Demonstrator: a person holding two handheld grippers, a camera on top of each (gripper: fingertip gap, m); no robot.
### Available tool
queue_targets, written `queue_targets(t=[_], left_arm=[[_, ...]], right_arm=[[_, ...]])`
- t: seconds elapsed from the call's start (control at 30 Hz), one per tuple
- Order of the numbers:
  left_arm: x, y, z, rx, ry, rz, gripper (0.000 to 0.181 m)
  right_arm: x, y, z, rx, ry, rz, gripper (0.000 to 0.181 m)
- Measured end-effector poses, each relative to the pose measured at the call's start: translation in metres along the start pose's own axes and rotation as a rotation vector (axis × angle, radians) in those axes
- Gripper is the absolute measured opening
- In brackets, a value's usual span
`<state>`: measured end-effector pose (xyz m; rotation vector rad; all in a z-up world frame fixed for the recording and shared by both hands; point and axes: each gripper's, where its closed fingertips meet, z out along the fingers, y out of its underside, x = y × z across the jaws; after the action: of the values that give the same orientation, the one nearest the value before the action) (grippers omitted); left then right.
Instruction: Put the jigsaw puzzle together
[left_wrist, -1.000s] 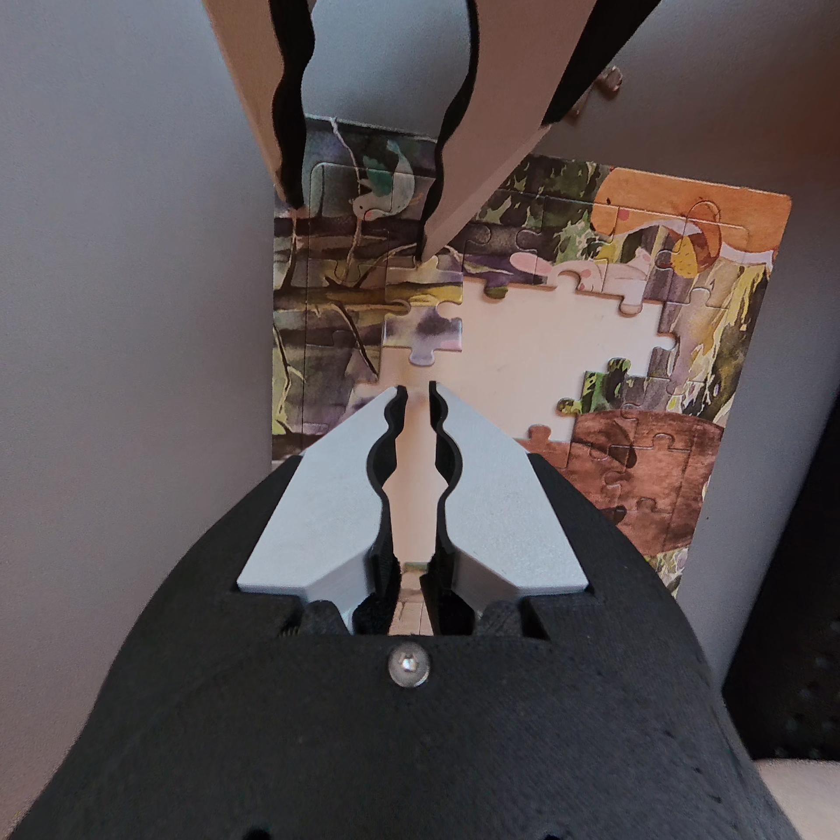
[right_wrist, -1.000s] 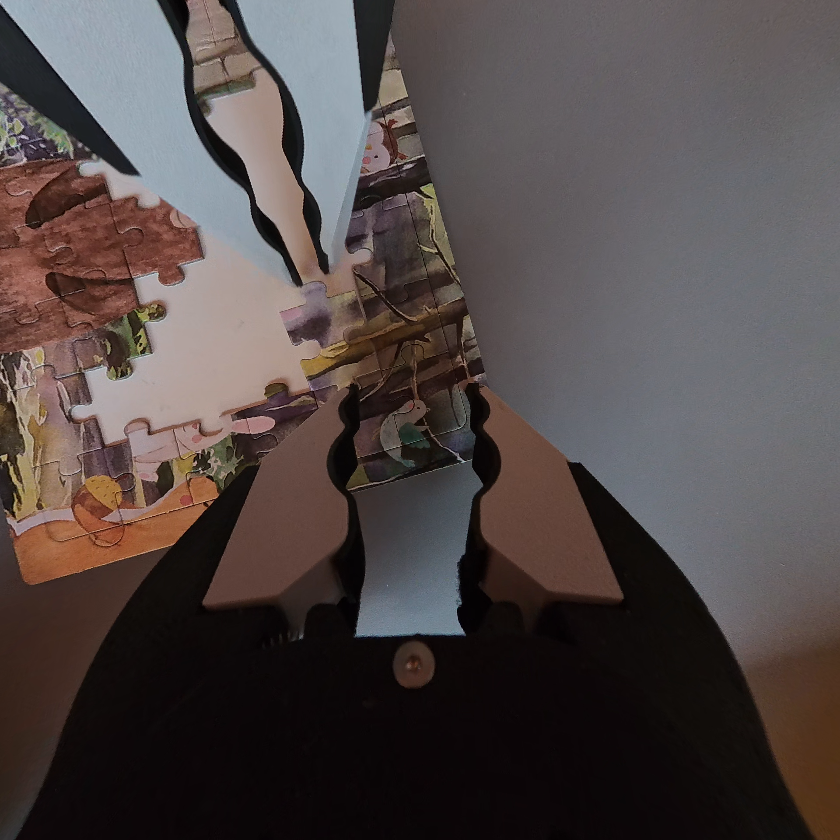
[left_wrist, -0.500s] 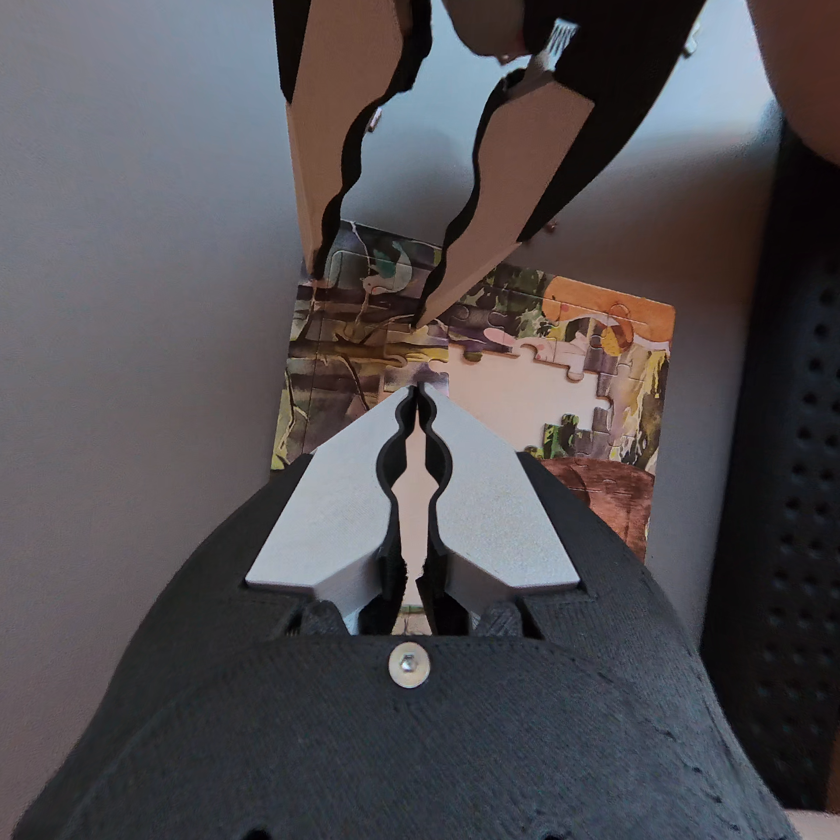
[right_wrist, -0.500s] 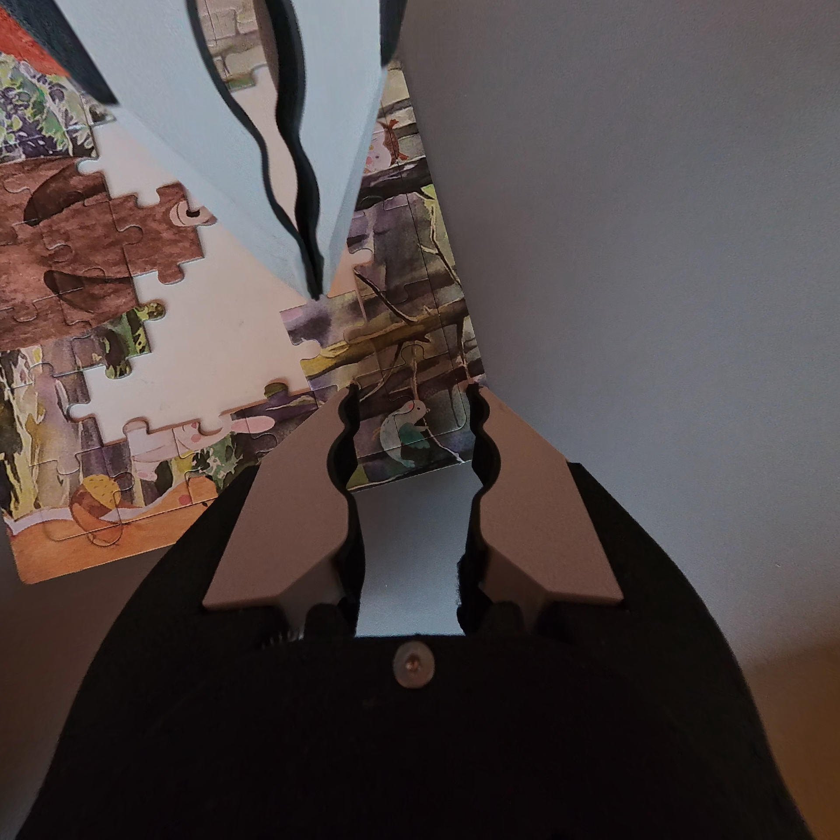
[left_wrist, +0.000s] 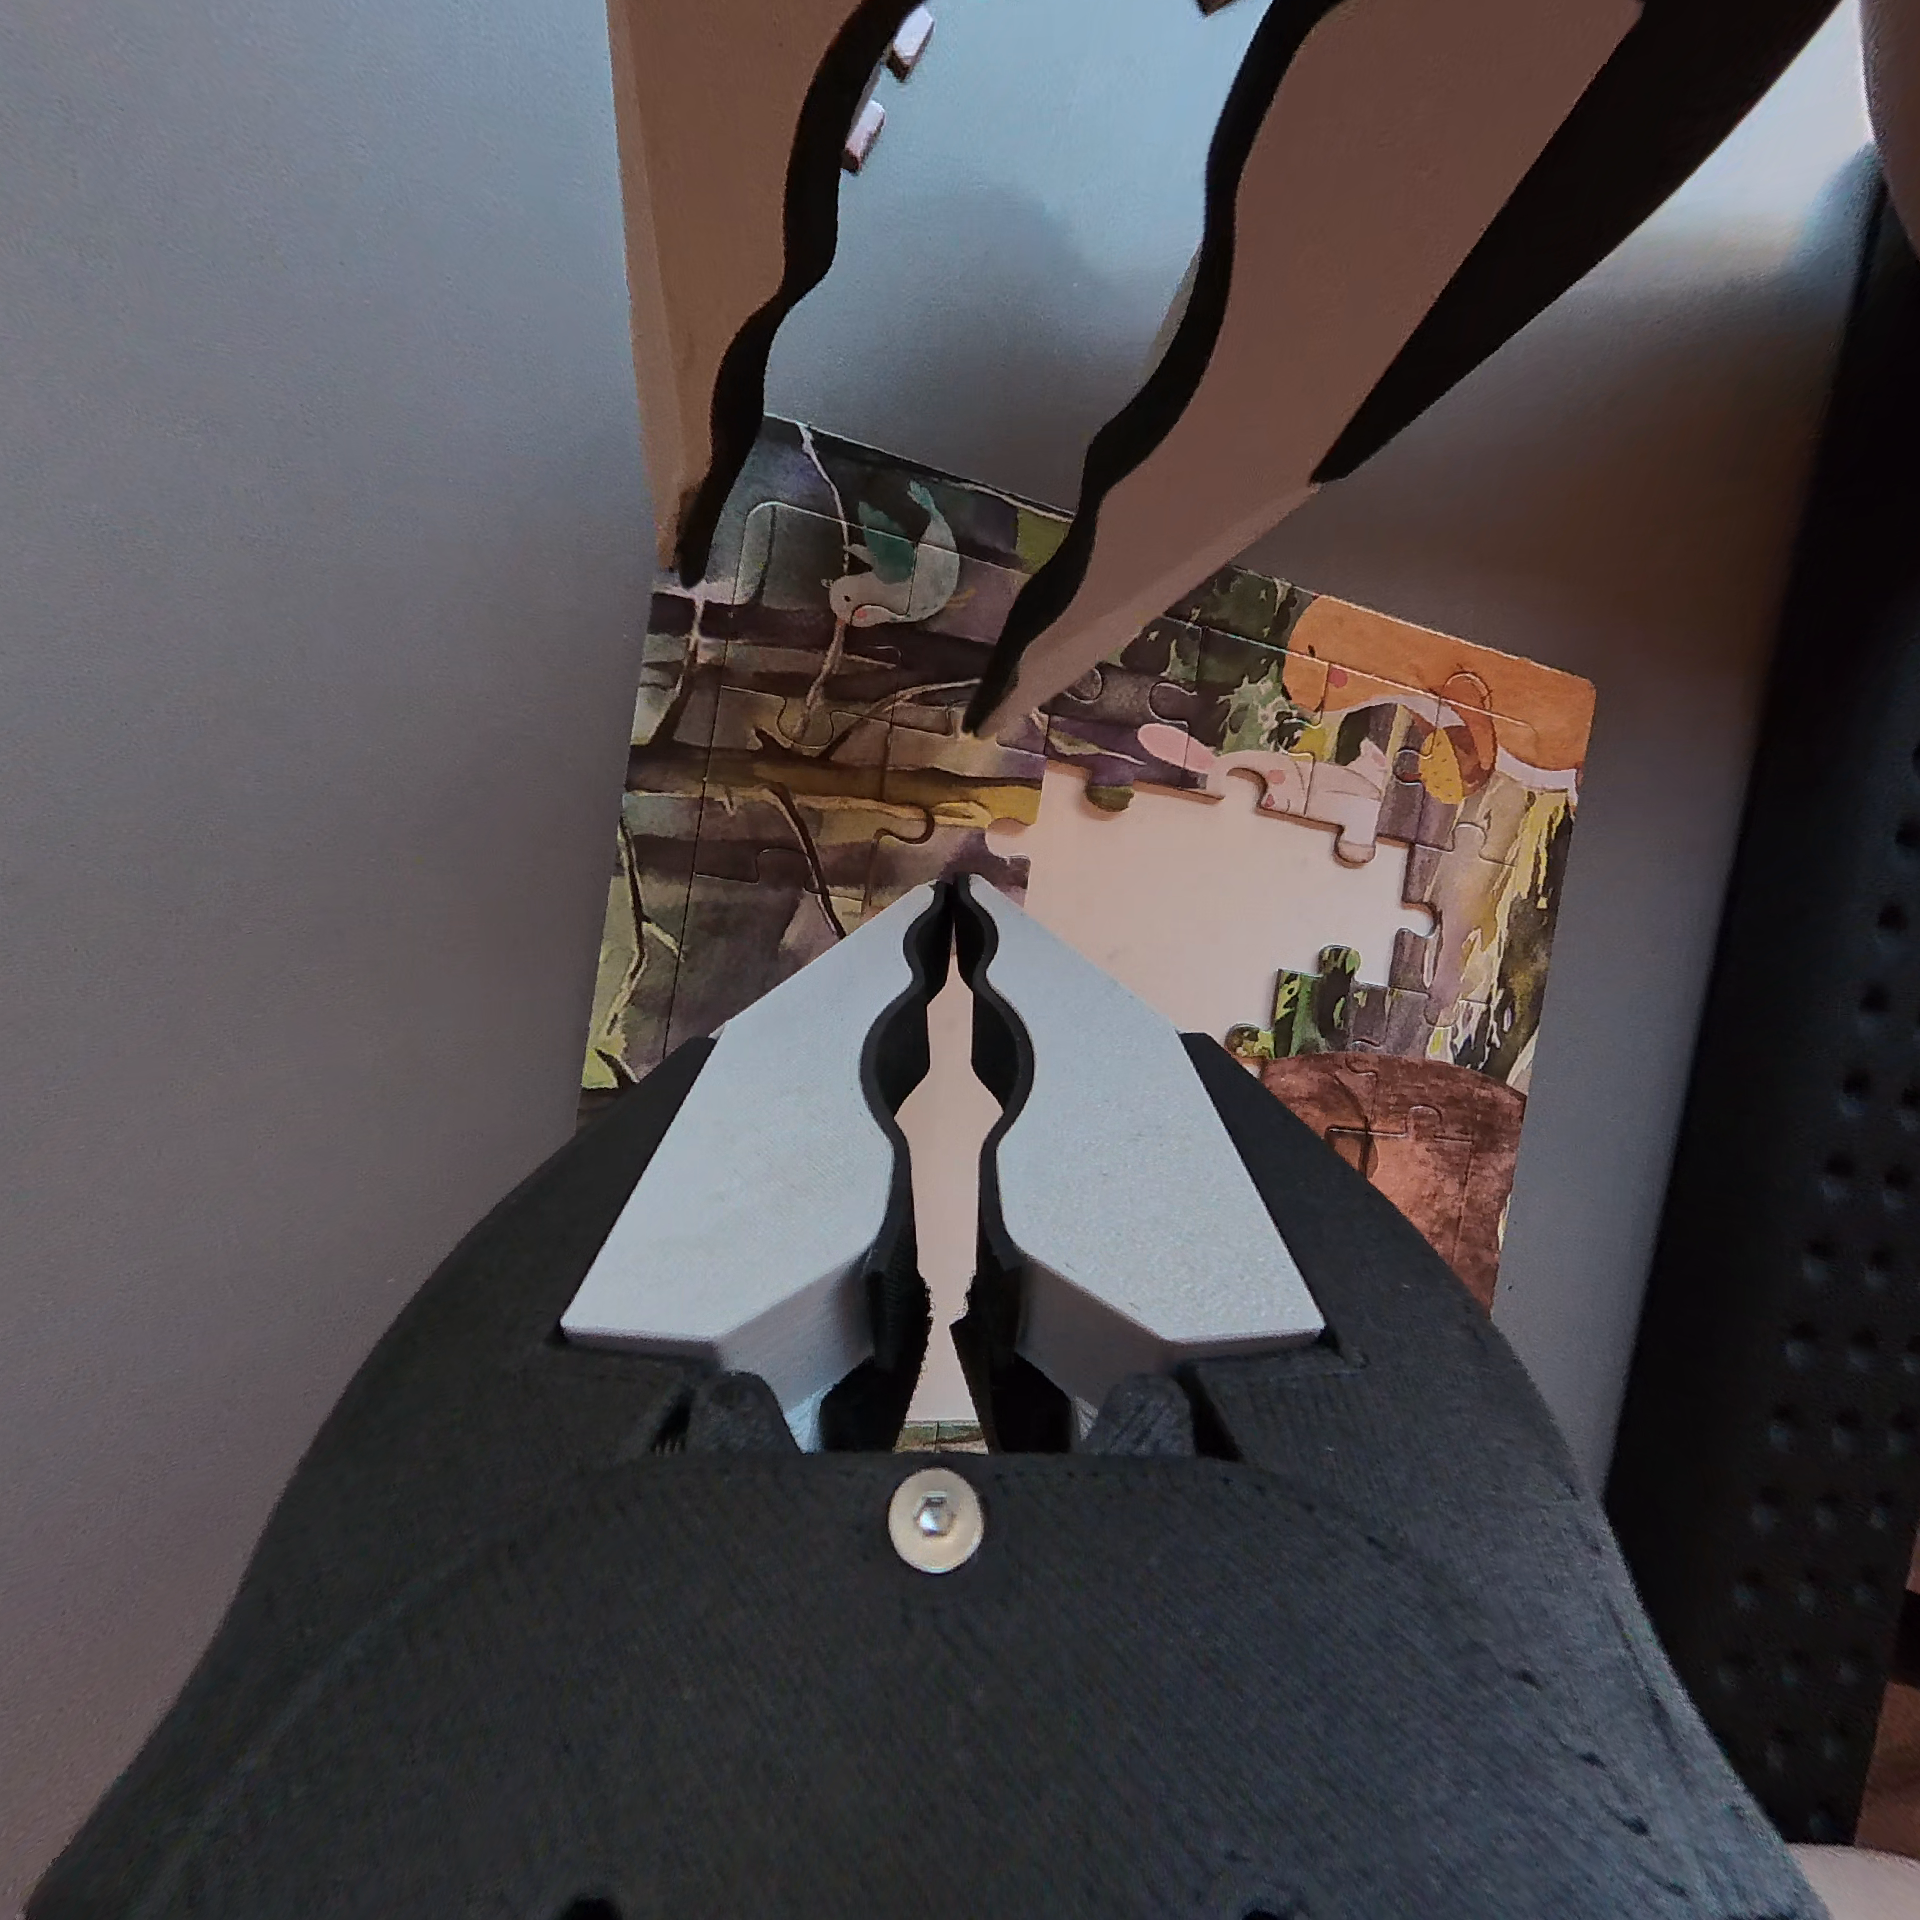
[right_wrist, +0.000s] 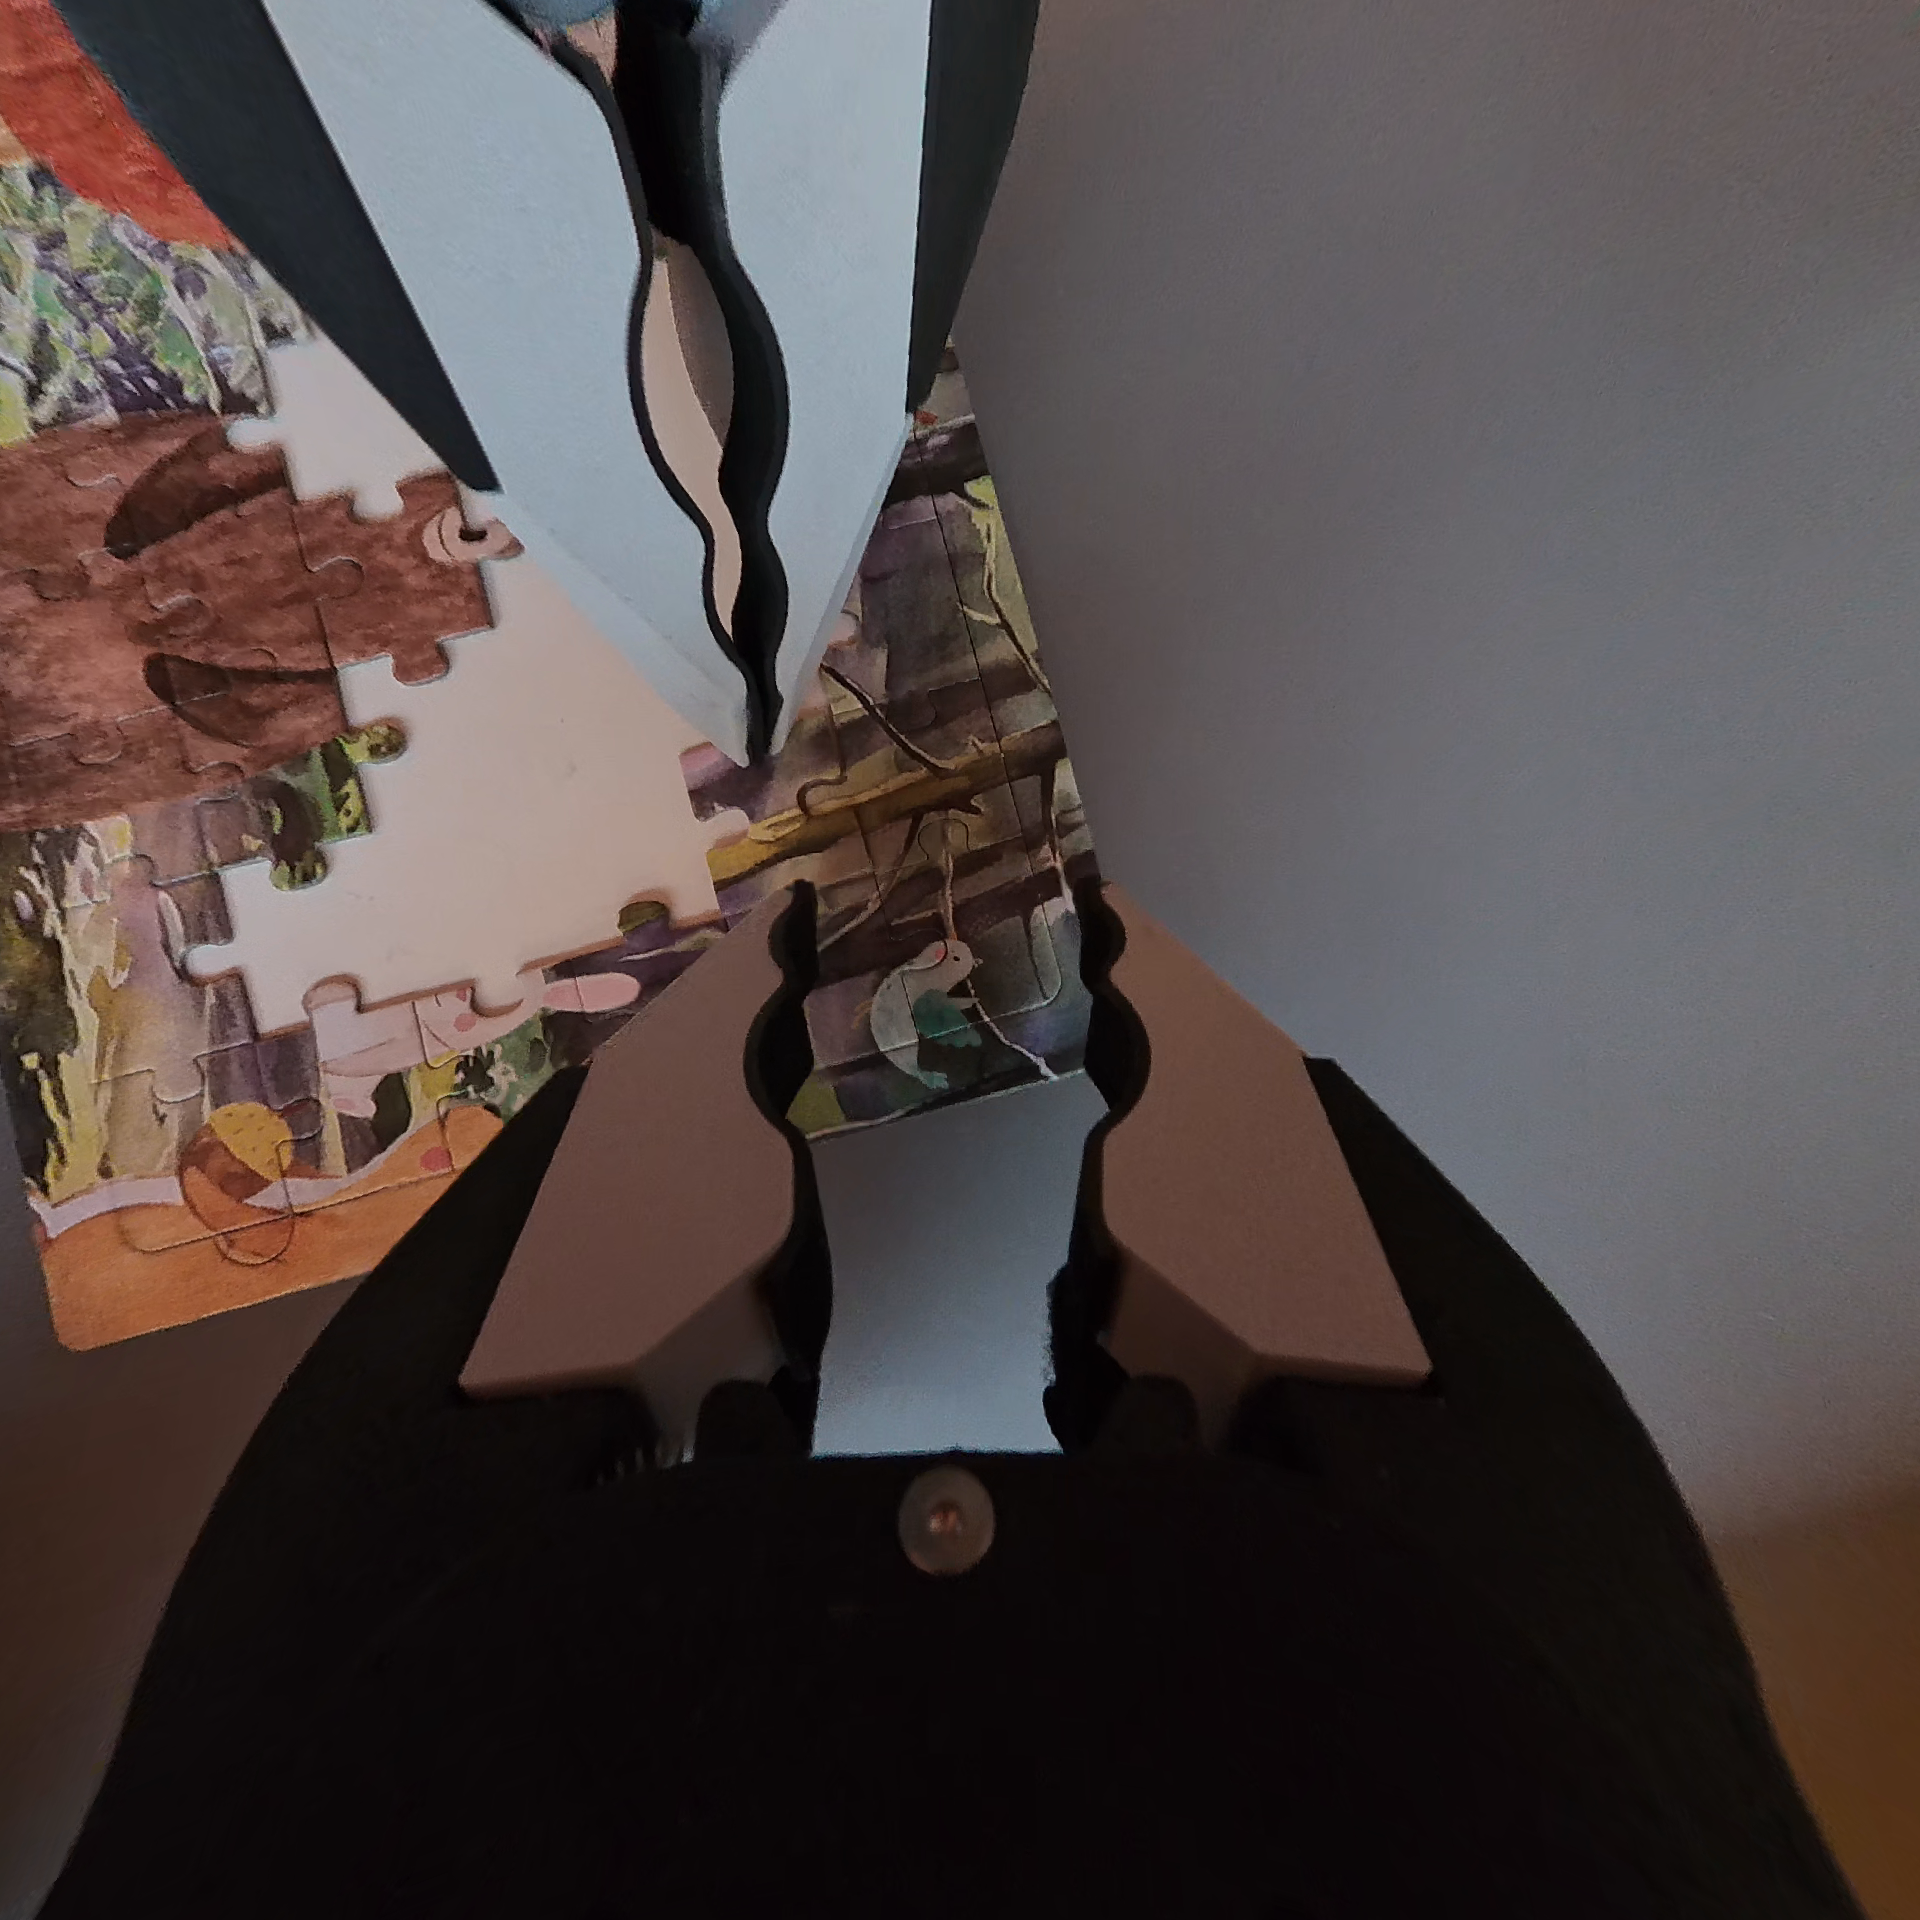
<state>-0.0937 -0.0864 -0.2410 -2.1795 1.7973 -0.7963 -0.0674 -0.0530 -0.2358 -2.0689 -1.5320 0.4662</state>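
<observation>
Left claw (left_wrist: 954, 883) closed, tips pinched together with nothing visible between them; tip sits down at the jigsaw puzzle (left_wrist: 790, 790), right on the purple-grey piece (right_wrist: 727, 784) at the left rim of the bare gap (left_wrist: 1195, 904). In the right wrist view that same claw (right_wrist: 758, 743) comes in from the far side, tip pressed at that piece's edge; whether it touches or hovers just above, cannot tell. Right claw (right_wrist: 951, 925) open, empty, jaws spread over the finished bird-and-branch corner (right_wrist: 935, 997); seen from the left wrist view its fingertips (left_wrist: 987, 707) point down at the assembled pieces just beyond the left claw's tip. Puzzle lies flat on the grey tabletop (left_wrist: 312, 623), most of the border and the brown patch (left_wrist: 1403, 1132) filled in. Key relation: the gap opens immediately right of the left claw's tip and runs long toward the orange corner (left_wrist: 1455, 675); from the right claw it lies forward and left. Left claw is the nearer one to the gap's rim. Judgement: piece looks seated or nearly so; a pressing step, most of the middle not yet filled. Two small loose pieces (left_wrist: 883, 94) show far beyond, between the right claw's fingers. Dark perforated chair back (left_wrist: 1787, 1039) off right.
</observation>
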Motion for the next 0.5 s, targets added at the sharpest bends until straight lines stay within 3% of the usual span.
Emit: queue_targets(t=[0.13,0.5], left_arm=[[0.0,0.0,0.0,0.009,0.019,-0.018,0.0],[-0.004,-0.001,0.0,0.003,-0.013,-0.017,0.0]], right_arm=[[0.001,-0.013,0.001,0.077,-0.015,0.052,0.049],[0.004,-0.003,0.012,0.029,0.01,0.056,0.052]])
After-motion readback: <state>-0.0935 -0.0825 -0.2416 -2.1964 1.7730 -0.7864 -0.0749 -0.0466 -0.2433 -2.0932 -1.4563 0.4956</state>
